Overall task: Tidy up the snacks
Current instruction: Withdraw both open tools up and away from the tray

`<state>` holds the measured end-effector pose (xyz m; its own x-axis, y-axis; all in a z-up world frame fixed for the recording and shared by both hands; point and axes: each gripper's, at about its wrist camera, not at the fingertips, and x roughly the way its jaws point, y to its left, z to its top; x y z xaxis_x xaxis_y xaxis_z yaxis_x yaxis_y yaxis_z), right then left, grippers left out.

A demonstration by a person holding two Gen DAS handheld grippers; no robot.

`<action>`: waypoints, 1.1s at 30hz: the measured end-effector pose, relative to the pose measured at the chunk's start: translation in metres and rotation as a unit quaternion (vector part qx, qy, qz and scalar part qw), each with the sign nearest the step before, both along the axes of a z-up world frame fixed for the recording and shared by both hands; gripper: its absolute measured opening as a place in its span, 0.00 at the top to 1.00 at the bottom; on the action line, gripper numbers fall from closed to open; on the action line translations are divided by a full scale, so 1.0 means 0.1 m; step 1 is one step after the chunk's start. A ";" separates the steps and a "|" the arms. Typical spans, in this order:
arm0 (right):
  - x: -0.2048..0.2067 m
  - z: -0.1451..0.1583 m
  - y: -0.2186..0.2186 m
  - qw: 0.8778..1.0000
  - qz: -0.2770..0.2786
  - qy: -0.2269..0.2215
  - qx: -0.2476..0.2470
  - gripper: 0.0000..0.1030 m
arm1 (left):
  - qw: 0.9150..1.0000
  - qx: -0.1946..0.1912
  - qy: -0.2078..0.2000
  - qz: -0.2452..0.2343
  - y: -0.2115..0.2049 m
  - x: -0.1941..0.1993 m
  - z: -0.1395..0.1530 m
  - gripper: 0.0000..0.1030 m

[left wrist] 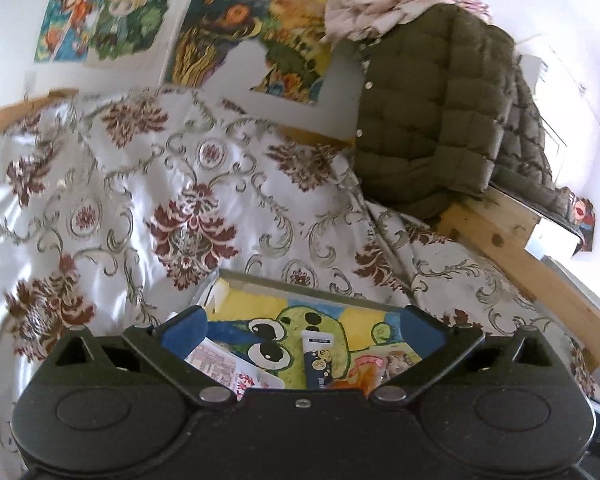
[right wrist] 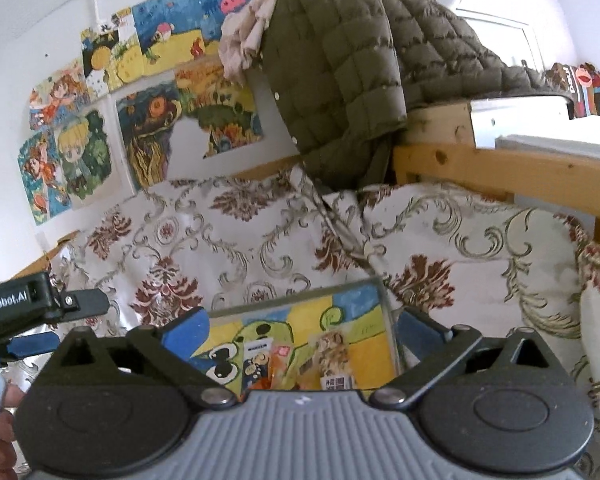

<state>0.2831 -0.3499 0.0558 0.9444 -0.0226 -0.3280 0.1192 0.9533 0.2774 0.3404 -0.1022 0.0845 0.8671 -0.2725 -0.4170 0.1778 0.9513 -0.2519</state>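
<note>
Nearest the lens, the left gripper is seen with its blue-padded fingers spread wide and nothing between them; the right gripper is likewise fully spread and empty. Just beyond both, a flat painted board with a green cartoon frog lies on the floral bedspread, and the snacks rest on it: a dark-blue and white upright packet, a white and pink wrapper, an orange pouch and a tan printed packet. The blue packet's long axis runs away from the camera, top end farthest. The next grasp is best made across a packet's short side. An olive quilted jacket hangs behind.
</note>
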 end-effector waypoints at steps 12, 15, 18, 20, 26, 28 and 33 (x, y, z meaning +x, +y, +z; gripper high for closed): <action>-0.51 0.23 0.03 0.999 -0.010 -0.038 -0.022 0.00 | 0.998 0.039 -0.043 0.002 0.00 -0.61 0.15 0.01; -0.65 0.25 0.05 0.999 -0.011 -0.044 -0.024 0.00 | 0.998 0.050 -0.048 0.002 0.00 -0.77 0.15 0.01; -0.77 0.24 0.08 0.999 -0.010 -0.042 -0.029 0.00 | 0.997 0.061 -0.048 0.002 0.03 -0.92 0.13 0.01; -0.86 0.23 0.11 0.999 -0.008 -0.040 -0.031 0.00 | 0.997 0.066 -0.051 0.005 0.06 -1.03 0.12 0.01; -1.14 0.16 0.22 0.999 0.003 -0.031 -0.033 0.00 | 0.995 0.081 -0.051 0.006 0.14 -1.31 0.05 0.01; -1.23 0.14 0.26 0.999 0.007 -0.028 -0.036 0.00 | 0.995 0.084 -0.050 0.007 0.18 -1.40 0.02 0.01; -1.47 0.08 0.40 0.998 0.014 -0.022 -0.050 0.00 | 0.995 0.085 -0.041 0.012 0.29 -1.60 -0.07 0.01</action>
<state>0.1359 -0.3101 0.0637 0.9584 -0.0266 -0.2840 0.0822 0.9791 0.1858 0.1807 -0.0729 0.0772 0.9054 -0.1825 -0.3833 0.1674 0.9832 -0.0728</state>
